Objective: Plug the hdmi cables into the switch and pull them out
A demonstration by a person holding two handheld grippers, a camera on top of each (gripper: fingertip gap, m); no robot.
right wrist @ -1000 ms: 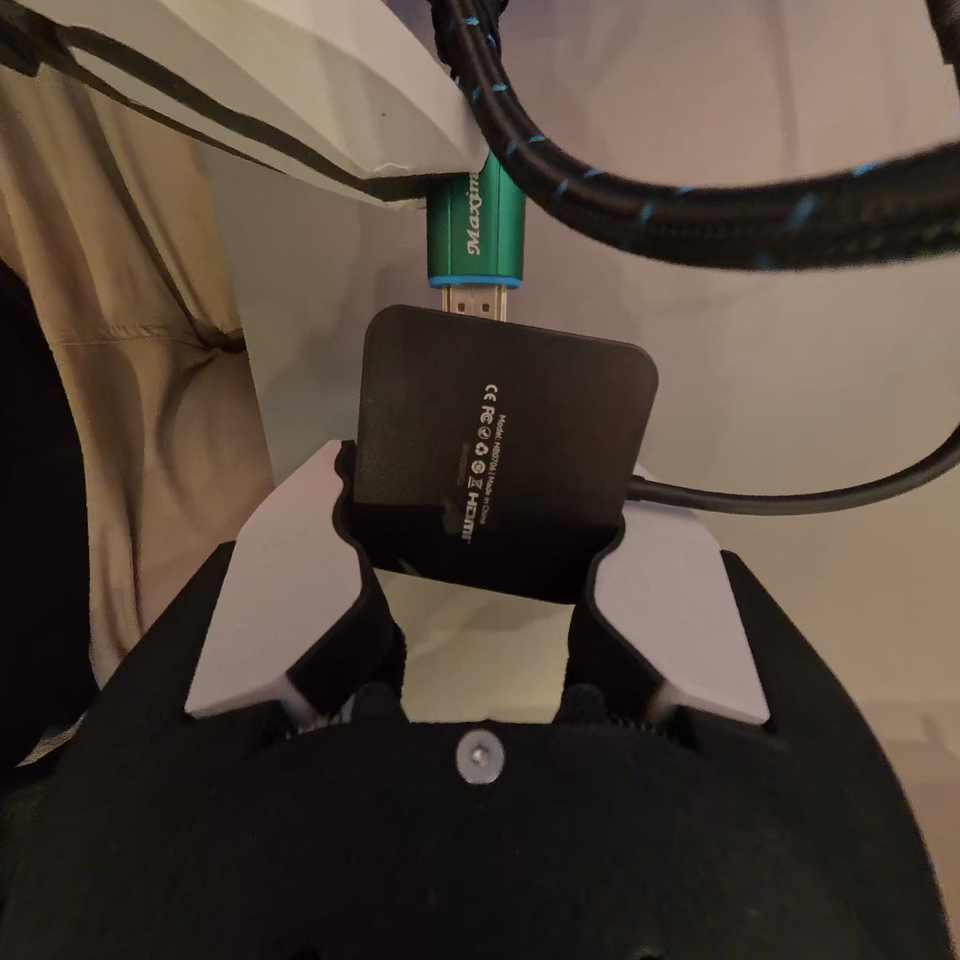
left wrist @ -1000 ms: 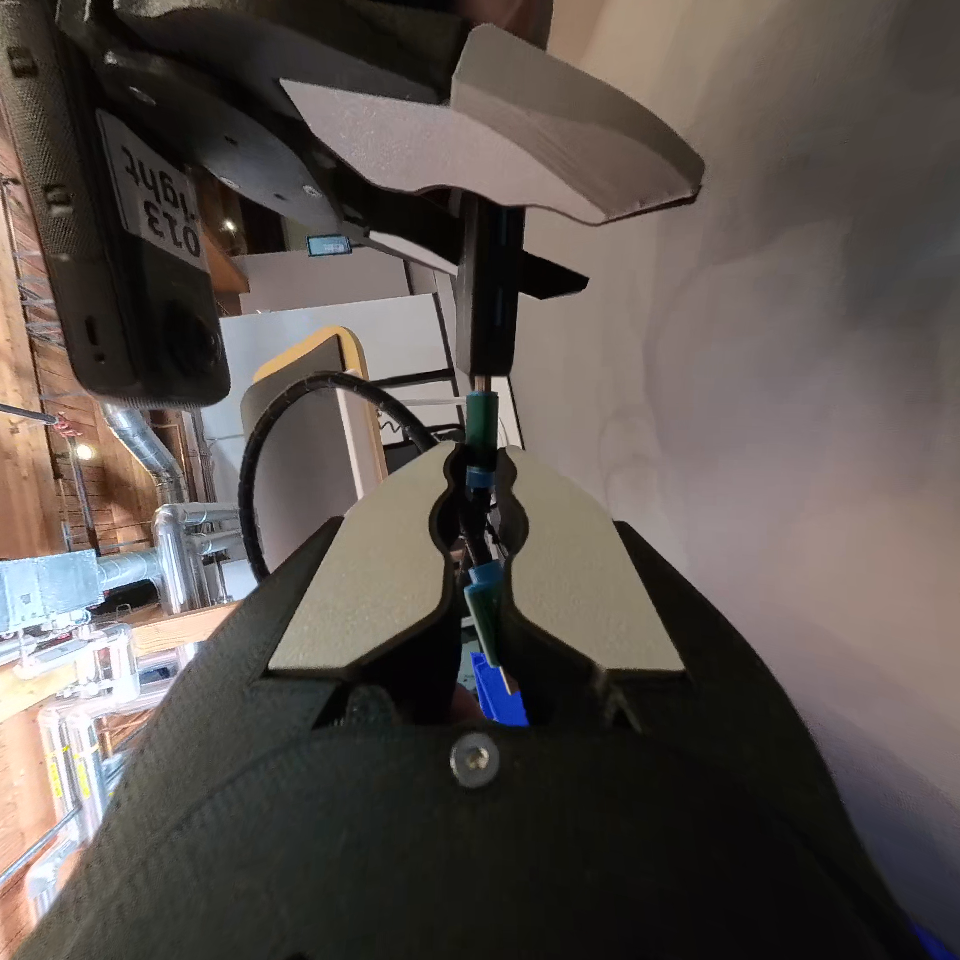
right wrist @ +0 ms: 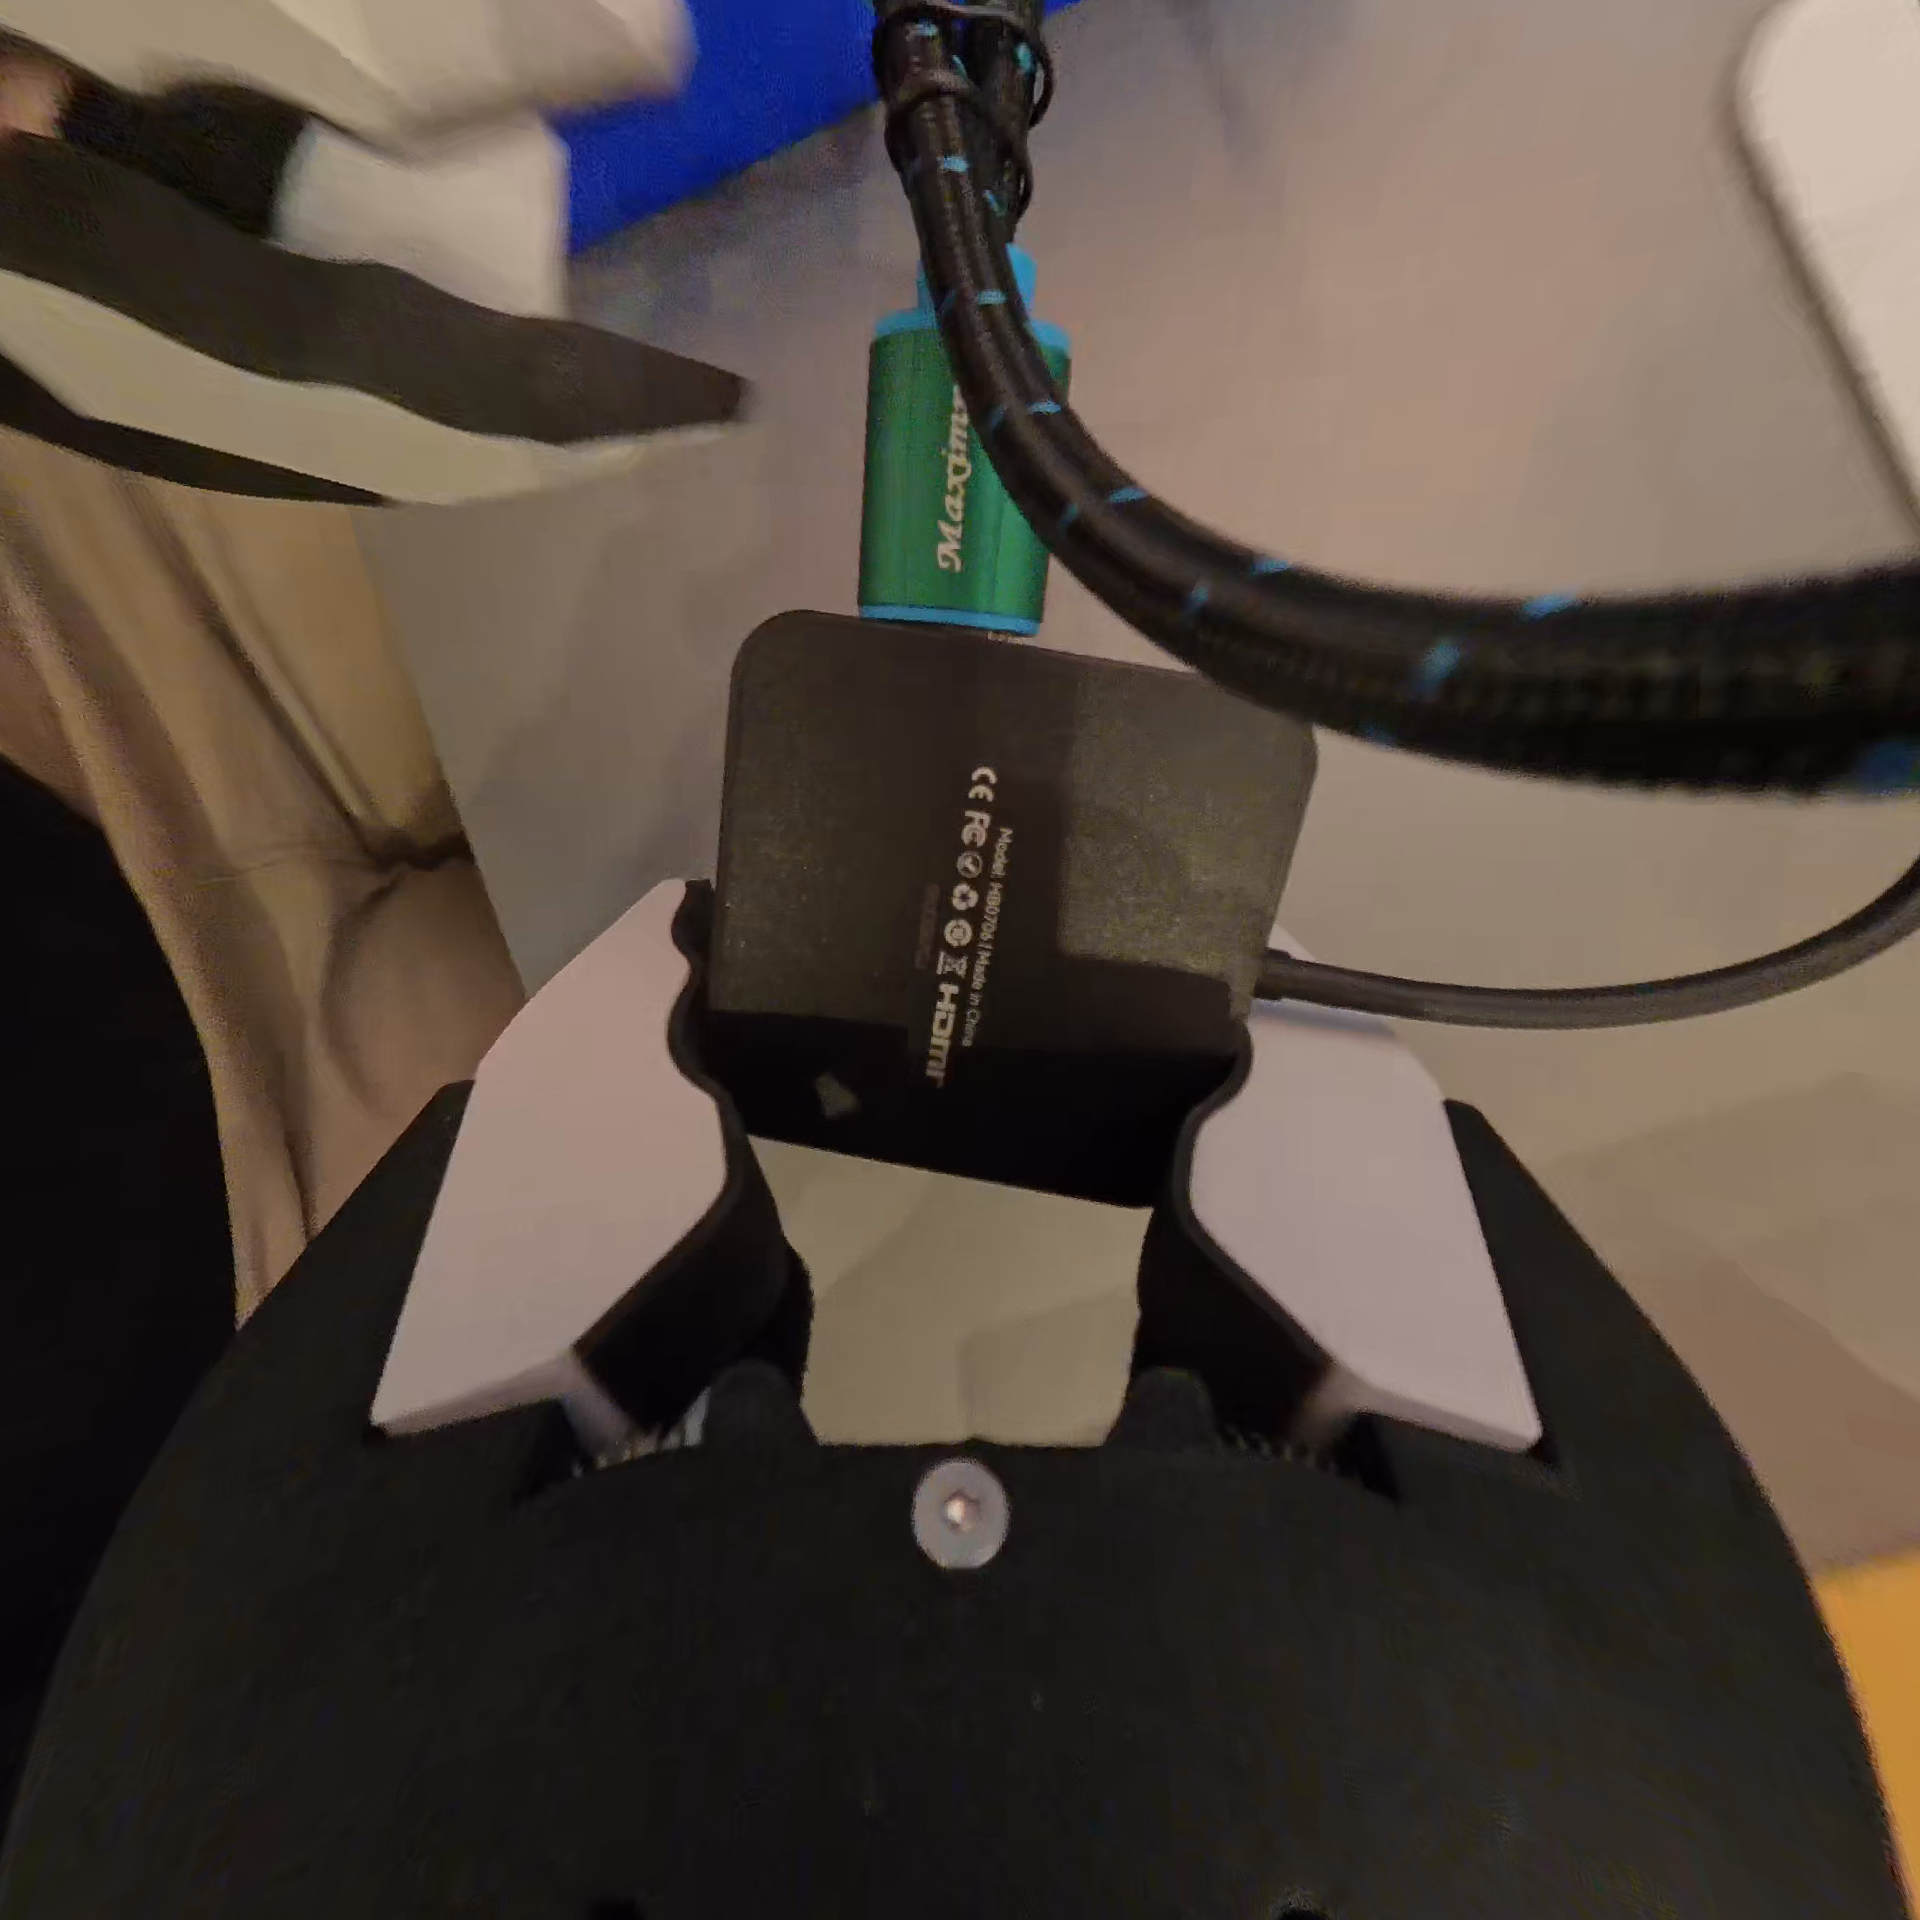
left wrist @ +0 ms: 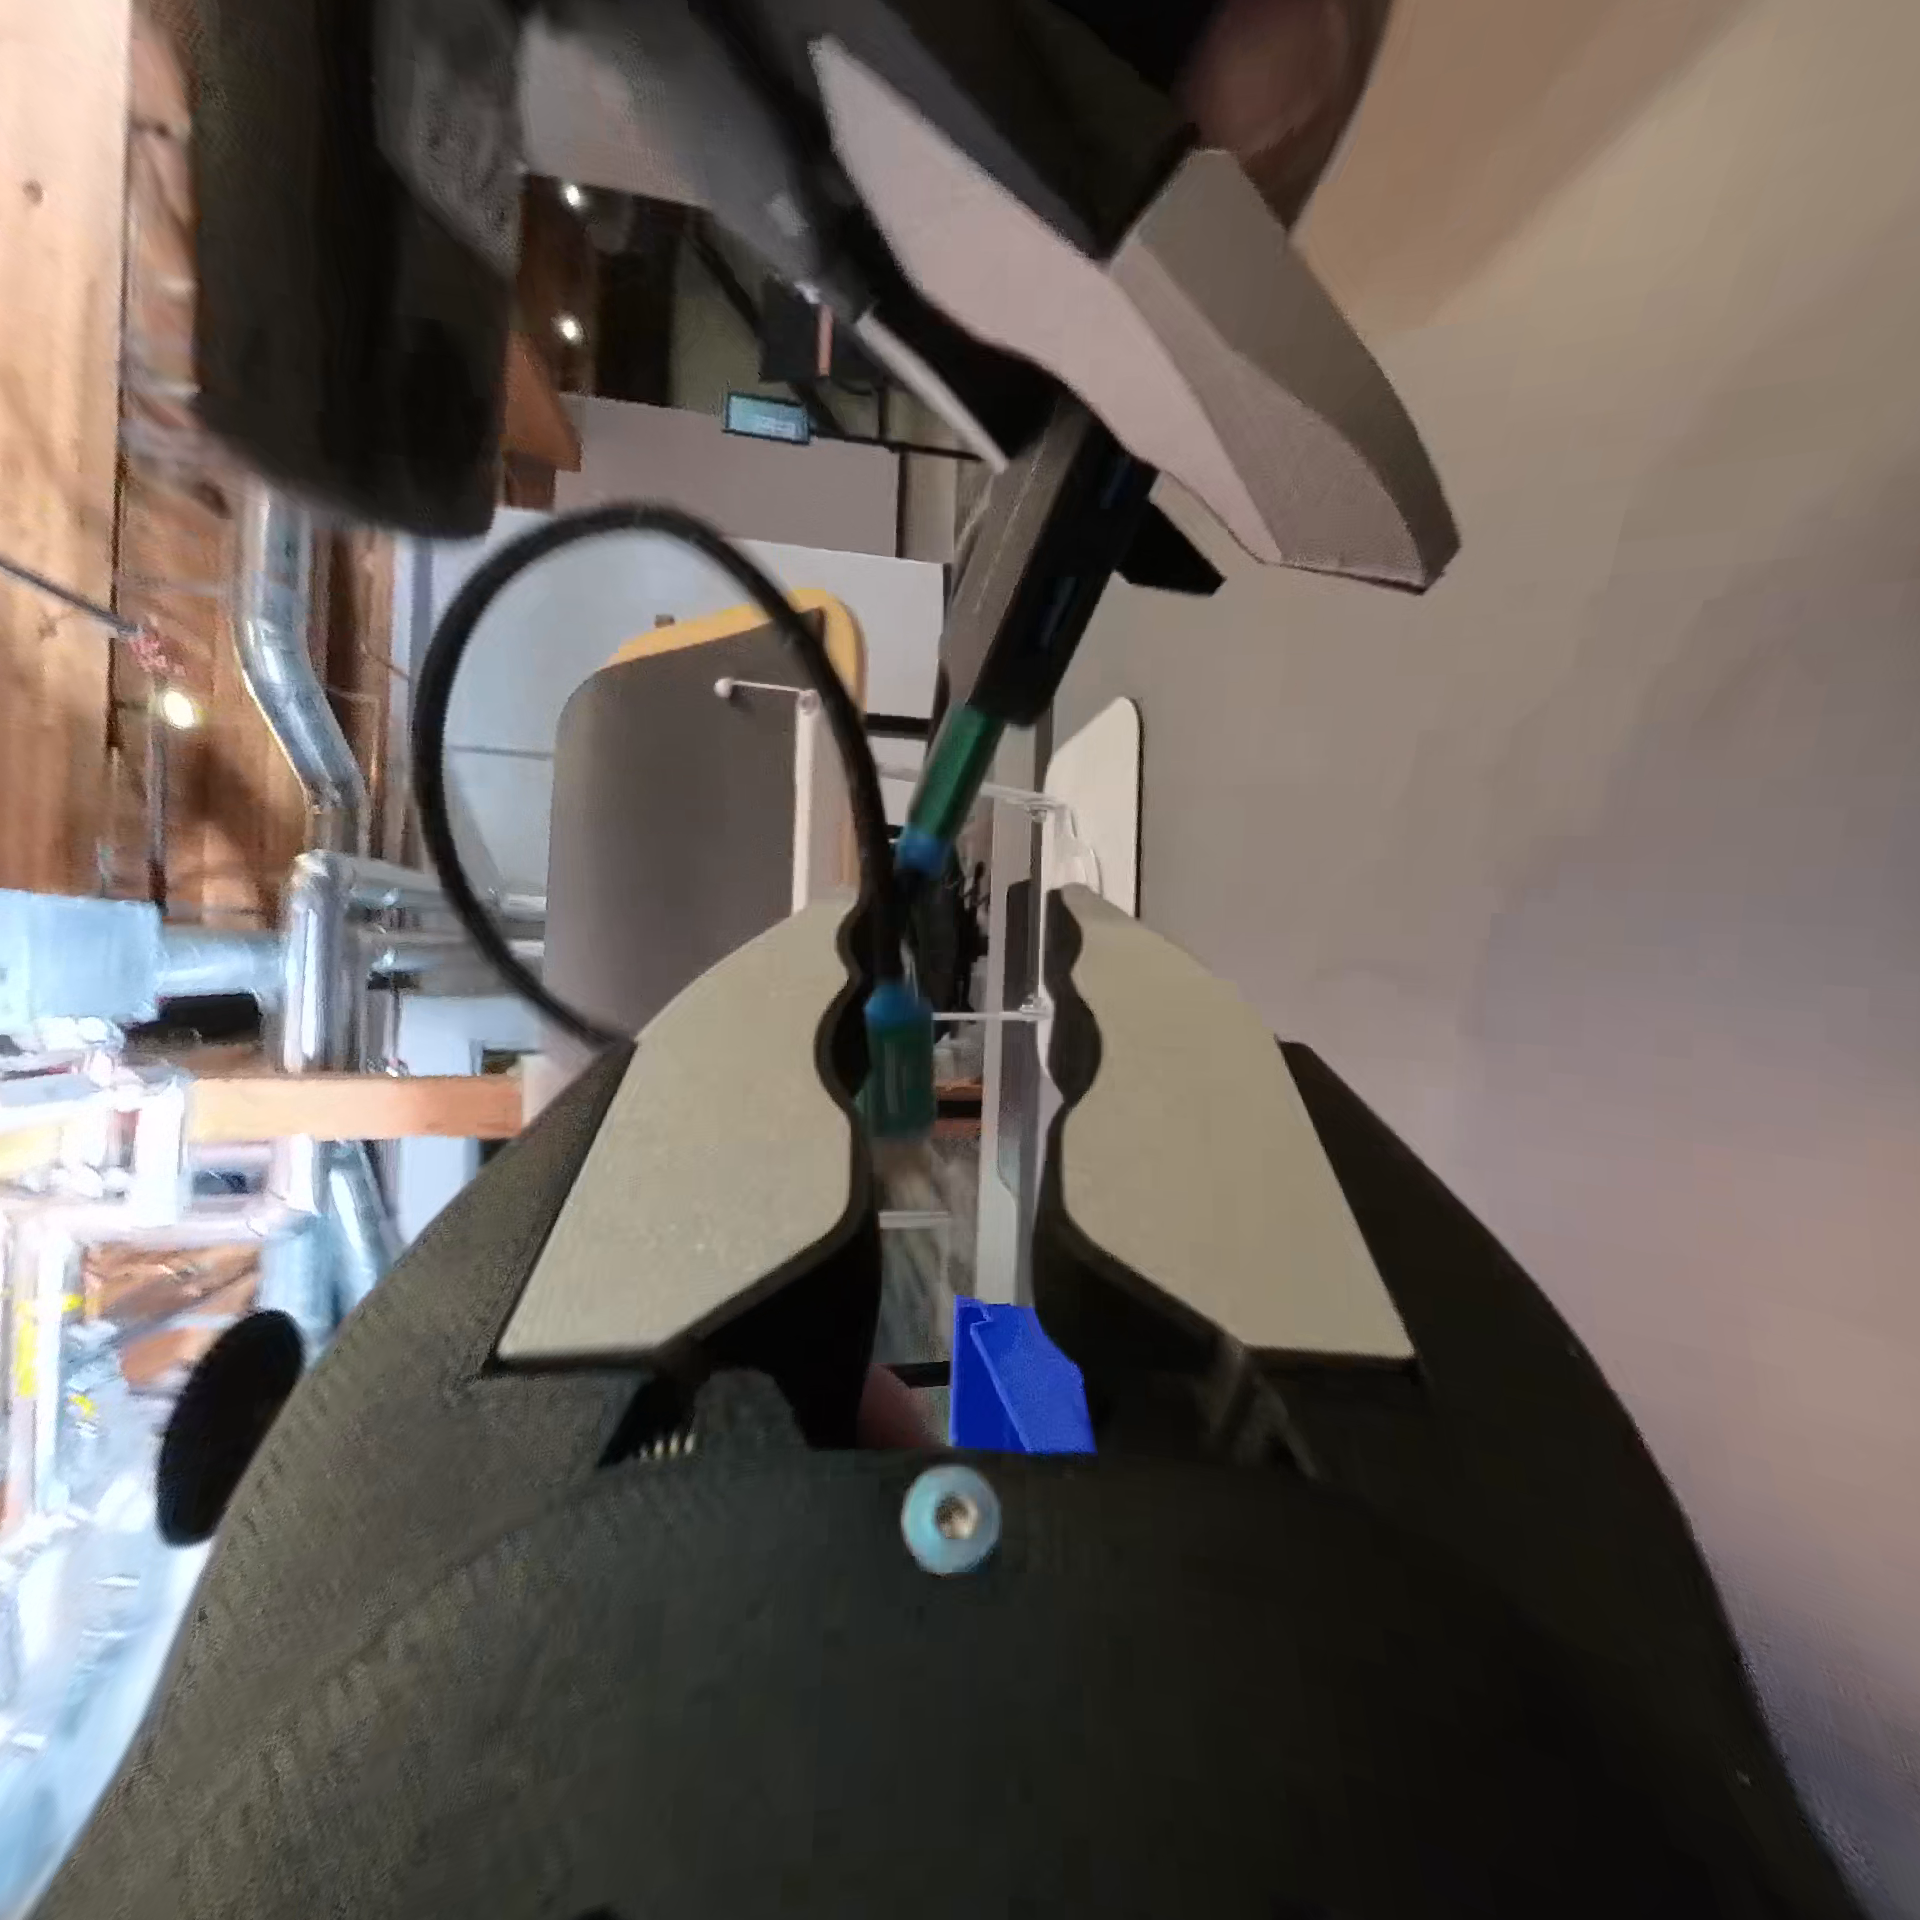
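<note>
The right gripper [right wrist: 961, 1049] is clamped on the flat black plastic HDMI switch box [right wrist: 1013, 894], its two pale fingers [right wrist: 582, 1132] pressing the box's opposite side edges near its rear end. The box is held up in the air, clear of the pale tabletop [right wrist: 1507, 1195] behind it. A green metal HDMI plug with blue collars [right wrist: 951, 488] sits in the box's far edge with no bare metal tongue left showing, so it looks fully seated. Its black braided cable with blue flecks [right wrist: 1299, 634] runs away from the box's far edge and loops off to one side. A thinner plain black lead [right wrist: 1558, 1003] leaves the side of the box.

The left gripper [left wrist: 951, 1023] stands released, with a clear gap between its grey fingers [left wrist: 707, 1164]. In that gap, well short of the box, hangs a second green plug with a blue collar [left wrist: 896, 1070], lying against one finger but not pinched. From this view the box [left wrist: 1023, 613] shows edge-on beyond, with the first plug [left wrist: 951, 774] entering it.

The plugging of one cable appears done. The next move would call for the left fingers to close squarely on a plug body, then drive in or pull out straight along the box's port axis while the right holds firm
</note>
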